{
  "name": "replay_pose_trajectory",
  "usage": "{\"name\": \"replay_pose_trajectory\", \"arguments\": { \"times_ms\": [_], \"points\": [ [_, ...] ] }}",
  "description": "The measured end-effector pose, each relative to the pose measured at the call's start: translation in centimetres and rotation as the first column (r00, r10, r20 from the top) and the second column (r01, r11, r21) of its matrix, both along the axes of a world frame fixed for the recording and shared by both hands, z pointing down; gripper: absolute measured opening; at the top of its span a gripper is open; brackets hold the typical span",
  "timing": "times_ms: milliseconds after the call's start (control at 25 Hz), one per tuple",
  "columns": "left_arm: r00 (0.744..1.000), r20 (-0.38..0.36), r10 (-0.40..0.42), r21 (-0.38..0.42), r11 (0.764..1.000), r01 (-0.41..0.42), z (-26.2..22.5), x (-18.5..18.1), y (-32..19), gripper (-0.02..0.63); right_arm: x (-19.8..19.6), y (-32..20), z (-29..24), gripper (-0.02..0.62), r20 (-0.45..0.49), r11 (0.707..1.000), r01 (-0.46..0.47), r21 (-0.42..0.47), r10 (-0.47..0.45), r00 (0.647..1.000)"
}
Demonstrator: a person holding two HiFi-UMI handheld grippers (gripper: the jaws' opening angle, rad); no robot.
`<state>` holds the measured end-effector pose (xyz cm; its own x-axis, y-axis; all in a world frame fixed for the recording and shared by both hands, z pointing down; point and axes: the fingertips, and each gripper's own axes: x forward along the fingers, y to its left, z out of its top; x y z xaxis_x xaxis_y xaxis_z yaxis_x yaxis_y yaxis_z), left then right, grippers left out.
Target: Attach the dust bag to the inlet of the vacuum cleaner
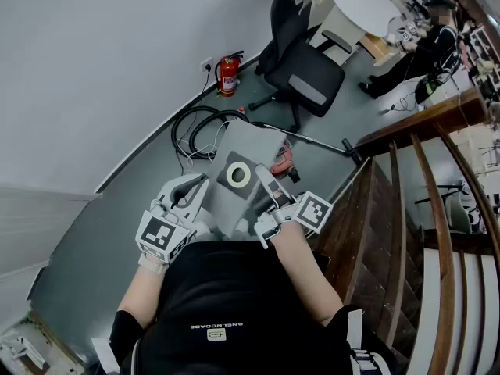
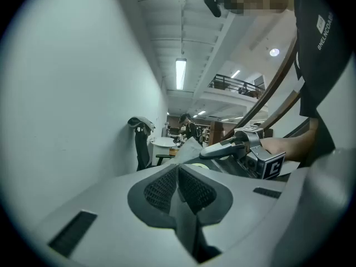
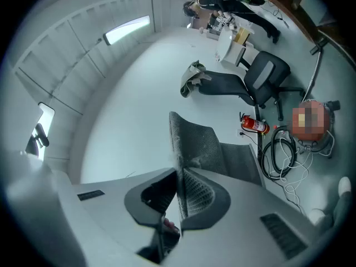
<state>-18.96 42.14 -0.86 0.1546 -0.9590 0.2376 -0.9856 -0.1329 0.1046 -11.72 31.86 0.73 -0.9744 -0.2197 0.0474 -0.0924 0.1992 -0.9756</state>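
Observation:
I hold the grey dust bag (image 1: 237,143) up between both grippers, above the floor. Its dark collar carries a pale ring (image 1: 238,175) round the hole. My left gripper (image 1: 200,184) is shut on the bag's left edge; in its own view the jaws (image 2: 179,182) are pressed together on a thin grey strip, with the bag (image 2: 188,148) beyond. My right gripper (image 1: 262,174) is shut on the bag's right edge, where grey fabric (image 3: 197,143) stands up from the shut jaws (image 3: 181,191). The red vacuum cleaner (image 1: 283,161) lies on the floor behind the bag, partly hidden.
A black hose (image 1: 195,131) and white cable coil on the floor by the wall. A red fire extinguisher (image 1: 227,74) stands at the wall, a black office chair (image 1: 303,73) beyond. A wooden stair railing (image 1: 406,178) runs along the right. People sit at desks far back.

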Motion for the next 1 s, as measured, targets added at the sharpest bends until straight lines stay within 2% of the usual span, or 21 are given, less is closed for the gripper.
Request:
{"name": "replay_pose_trajectory", "arguments": {
  "times_ms": [480, 720, 1000],
  "points": [
    [1.000, -0.009, -0.011, -0.002, 1.000, 0.011, 2.5, 0.4, -1.4, 0.018, 0.6, -0.8, 2.7, 0.043, 0.013, 1.000, 0.000, -0.018, 0.001, 1.000],
    [0.999, 0.009, -0.035, -0.041, 0.999, 0.035, 1.3, 4.9, -6.3, 0.018, 5.6, -6.0, 2.2, 0.043, 0.015, 0.998, -0.005, -0.056, 0.006, 1.000],
    [0.999, -0.002, -0.045, -0.080, 0.996, 0.045, 2.9, 5.4, -8.7, 0.018, 7.0, -9.4, 3.9, 0.043, -0.004, 0.996, -0.034, -0.083, 0.034, 0.999]
  ]
}}
